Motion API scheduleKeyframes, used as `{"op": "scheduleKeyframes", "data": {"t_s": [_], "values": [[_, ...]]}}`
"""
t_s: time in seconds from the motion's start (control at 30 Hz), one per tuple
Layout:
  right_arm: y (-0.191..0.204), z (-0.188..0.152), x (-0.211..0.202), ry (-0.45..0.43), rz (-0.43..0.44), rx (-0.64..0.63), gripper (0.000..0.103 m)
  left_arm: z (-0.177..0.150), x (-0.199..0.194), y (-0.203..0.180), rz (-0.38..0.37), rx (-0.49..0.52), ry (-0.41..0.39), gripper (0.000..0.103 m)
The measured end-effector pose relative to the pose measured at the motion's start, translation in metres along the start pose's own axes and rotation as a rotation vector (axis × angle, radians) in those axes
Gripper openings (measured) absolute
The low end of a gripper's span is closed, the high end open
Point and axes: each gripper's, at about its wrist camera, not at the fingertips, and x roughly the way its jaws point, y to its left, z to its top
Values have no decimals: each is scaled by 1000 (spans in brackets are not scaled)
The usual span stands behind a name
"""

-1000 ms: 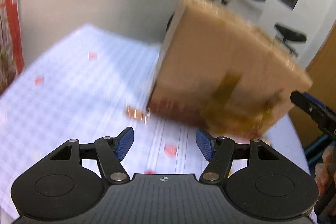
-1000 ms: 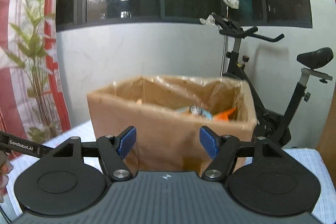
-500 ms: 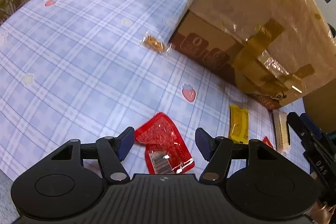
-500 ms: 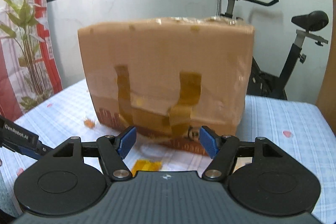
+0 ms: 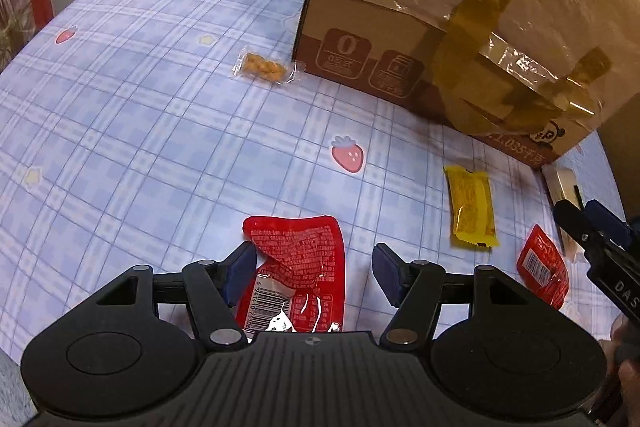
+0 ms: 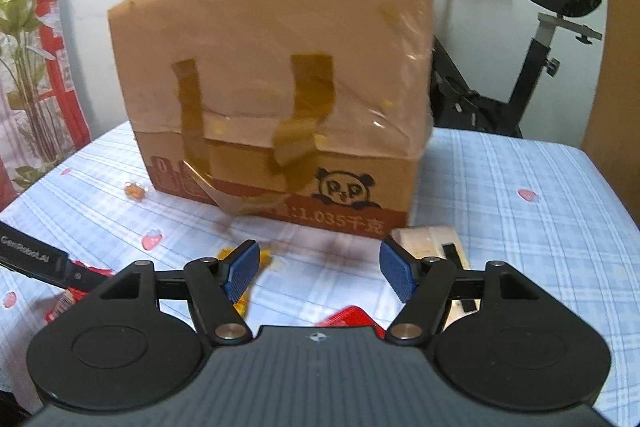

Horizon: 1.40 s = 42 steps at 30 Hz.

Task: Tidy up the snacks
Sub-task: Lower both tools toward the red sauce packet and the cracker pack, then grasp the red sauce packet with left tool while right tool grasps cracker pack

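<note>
Red snack pouch (image 5: 298, 267) lies flat on the checked tablecloth (image 5: 140, 131), between the wide jaws of the left gripper (image 5: 314, 273). Pickup looks imminent: lower, close. Right gripper (image 6: 320, 269), also wide, faces the cardboard box (image 6: 276, 83).

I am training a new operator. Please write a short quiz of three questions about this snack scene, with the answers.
1. True or false: the left gripper is shut on the big red packet.
2. Which snack lies nearest the box on its left side? A) yellow bar B) clear bag of orange snacks C) small red packet
3. Fill in: the animal printed on the box is a ____.

Key:
1. False. The jaws are open, with the packet lying on the cloth between them.
2. B. The clear bag lies by the box corner; the yellow bar and small red packet lie farther forward.
3. Panda.
</note>
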Motion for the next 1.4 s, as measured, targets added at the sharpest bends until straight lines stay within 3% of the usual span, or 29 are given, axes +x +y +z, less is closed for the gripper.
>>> {"op": "scheduleKeyframes", "data": {"t_s": [0.4, 0.47, 0.63, 0.8, 1.17, 1.23, 1.3, 1.4], "values": [[-46, -1, 24, 43, -149, -3, 69, -5, -5, 2, -19, 12, -37, 63], [-53, -4, 30, 65, -151, 6, 69, -6, -7, 3, -26, 9, -45, 56], [-63, -11, 40, 103, -160, 45, 65, -7, -8, 8, -40, -7, -56, 52], [-58, -17, 39, 90, -158, 17, 58, -5, -3, 5, -49, 23, -76, 35], [-59, -18, 40, 80, -157, 16, 57, 22, 15, 8, -34, 118, -150, 36], [-58, -18, 40, 79, -157, 17, 57, 20, 14, 8, -49, 141, -147, 45], [-58, -18, 39, 77, -157, 19, 57, 16, 13, 6, -71, 160, -148, 61], [-58, -18, 39, 75, -157, 20, 57, 8, 12, 0, -56, 200, -157, 61]]}}
